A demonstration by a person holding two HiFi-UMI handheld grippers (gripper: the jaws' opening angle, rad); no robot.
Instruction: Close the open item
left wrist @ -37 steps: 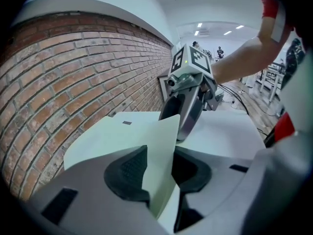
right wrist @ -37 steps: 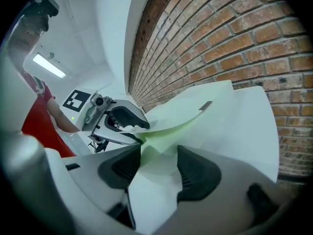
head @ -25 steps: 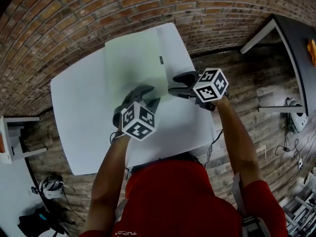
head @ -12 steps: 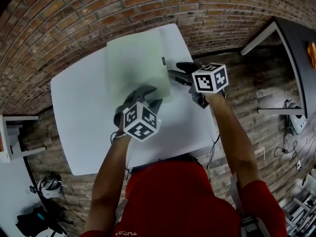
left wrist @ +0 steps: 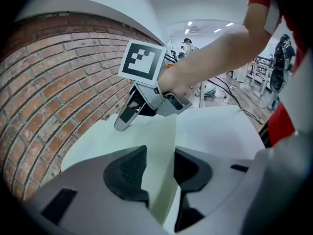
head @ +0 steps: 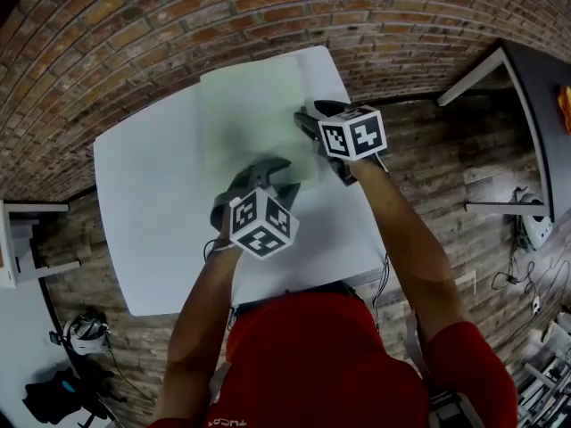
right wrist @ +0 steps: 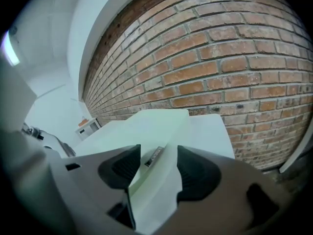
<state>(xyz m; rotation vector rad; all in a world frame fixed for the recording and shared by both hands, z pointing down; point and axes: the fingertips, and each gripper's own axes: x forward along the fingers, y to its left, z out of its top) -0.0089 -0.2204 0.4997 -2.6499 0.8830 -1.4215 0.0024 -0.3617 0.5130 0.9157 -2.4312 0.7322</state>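
Pale green folder point(head: 250, 114) lies flat on the white table point(head: 143, 212), directly ahead of both grippers. Left gripper point(head: 268, 172) sits at the folder's near edge. Its jaws have just been opening and now stand apart, with the thin cover edge point(left wrist: 168, 146) between them and not clearly pinched.

Right gripper point(head: 308, 117) has shifted from beside the near right corner to further along the folder's right edge, away from the person. Its jaws are apart, astride that edge, with the small clasp point(right wrist: 154, 155) just ahead between the pads. No clear squeeze on it.

Read: the left looks to be letting go of the cover it held down – the right is lining up on the clasp side. The cover appears down or nearly so. Likely remaining step – press or fasten at the clasp. Risk: the cover springs up once the left lets go fully.
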